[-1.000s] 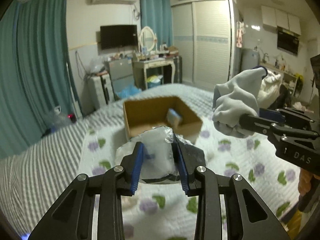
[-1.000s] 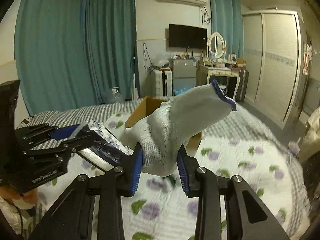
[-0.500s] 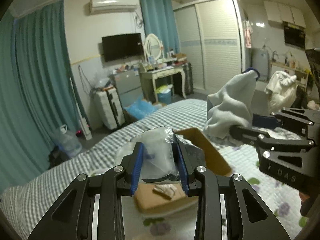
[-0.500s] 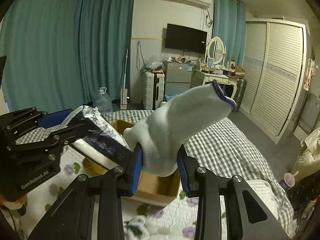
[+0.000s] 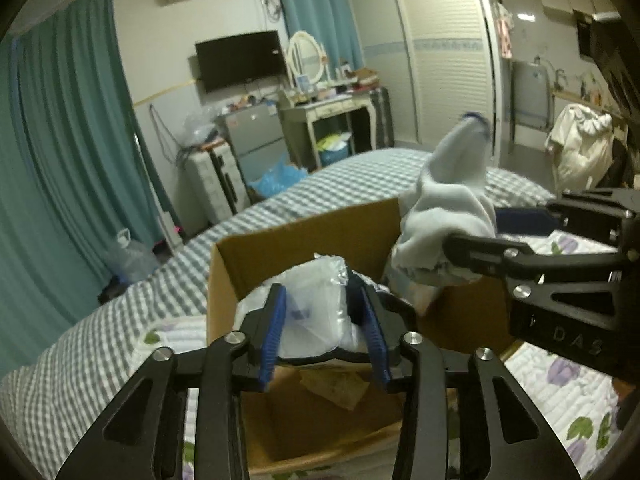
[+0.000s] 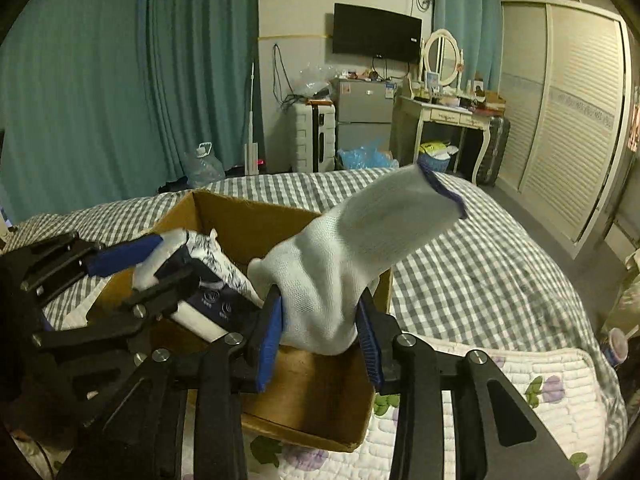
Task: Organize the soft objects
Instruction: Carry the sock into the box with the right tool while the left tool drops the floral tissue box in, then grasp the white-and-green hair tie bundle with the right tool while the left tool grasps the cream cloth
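My left gripper (image 5: pixel 324 334) is shut on a plastic-wrapped soft pack (image 5: pixel 316 316), white with dark print, and holds it over the open cardboard box (image 5: pixel 280 244). My right gripper (image 6: pixel 320 338) is shut on a white knitted glove (image 6: pixel 352 256) with a blue cuff, also held over the box (image 6: pixel 248 220). In the left wrist view the right gripper (image 5: pixel 472 256) and the glove (image 5: pixel 448 200) are at the right. In the right wrist view the left gripper (image 6: pixel 132 276) and the pack (image 6: pixel 212 280) are at the left. The box holds a crumpled item (image 5: pixel 336 386) on its floor.
The box sits on a bed with a grey checked sheet (image 6: pixel 480 256) and a floral quilt (image 6: pixel 552 384). Behind the bed stand a water jug (image 6: pixel 202 164), a white suitcase (image 6: pixel 312 136), a small fridge (image 6: pixel 364 112), a dressing table (image 6: pixel 444 116) and a wardrobe (image 6: pixel 560 112).
Both grippers have moved forward and down with their loads; the box has come from a distance to directly beneath and around them. Neither grip has changed.
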`<state>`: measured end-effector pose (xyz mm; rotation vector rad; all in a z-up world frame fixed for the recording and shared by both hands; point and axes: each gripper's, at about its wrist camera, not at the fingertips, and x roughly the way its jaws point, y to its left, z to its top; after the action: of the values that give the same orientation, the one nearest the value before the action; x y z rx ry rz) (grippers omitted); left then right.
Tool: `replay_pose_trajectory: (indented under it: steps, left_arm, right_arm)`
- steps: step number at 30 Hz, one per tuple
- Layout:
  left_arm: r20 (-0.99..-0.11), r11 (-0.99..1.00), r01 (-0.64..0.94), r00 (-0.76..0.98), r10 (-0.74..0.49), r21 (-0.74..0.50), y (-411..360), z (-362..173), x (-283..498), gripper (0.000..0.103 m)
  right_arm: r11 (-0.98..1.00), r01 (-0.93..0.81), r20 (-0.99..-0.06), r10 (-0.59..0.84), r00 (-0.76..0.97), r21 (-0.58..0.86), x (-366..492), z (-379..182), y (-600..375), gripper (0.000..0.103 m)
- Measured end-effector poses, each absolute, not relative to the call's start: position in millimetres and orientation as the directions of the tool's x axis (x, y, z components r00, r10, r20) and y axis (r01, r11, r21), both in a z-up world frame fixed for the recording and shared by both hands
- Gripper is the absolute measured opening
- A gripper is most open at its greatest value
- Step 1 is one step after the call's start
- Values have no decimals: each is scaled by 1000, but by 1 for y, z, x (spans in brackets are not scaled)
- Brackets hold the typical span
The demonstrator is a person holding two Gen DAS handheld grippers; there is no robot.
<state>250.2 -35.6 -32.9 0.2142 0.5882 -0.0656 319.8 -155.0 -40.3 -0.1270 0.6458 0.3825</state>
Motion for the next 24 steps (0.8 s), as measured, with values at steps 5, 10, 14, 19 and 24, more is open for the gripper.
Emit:
replay_pose_trajectory:
  steps: [5,10,14,19,24]
  left_arm:
    - [-559,980,80,828,37,183,-34,-26,233,84]
    - [-515,984,53,856,44,172,-29,13,200,84]
    - [-451,988,46,892,27,149,-17,61,158,88]
    - [-363,991,39,932,11,130,2,111,104,93]
    - [-339,990,79,940,-34,120,16,122,62,93]
  right_arm:
    - [939,-345,-587,280,760,2,307,-26,-164,63]
    - [951,-309,-550,255,795,-6,266,15,-175,64]
    - [957,-285,-512,221,830,-48,219,58,-179,70]
    - [961,-263,-467,195,862,-84,154,108,-179,80]
    - [961,-253,-472,171,865,-115,101,129,-172,87]
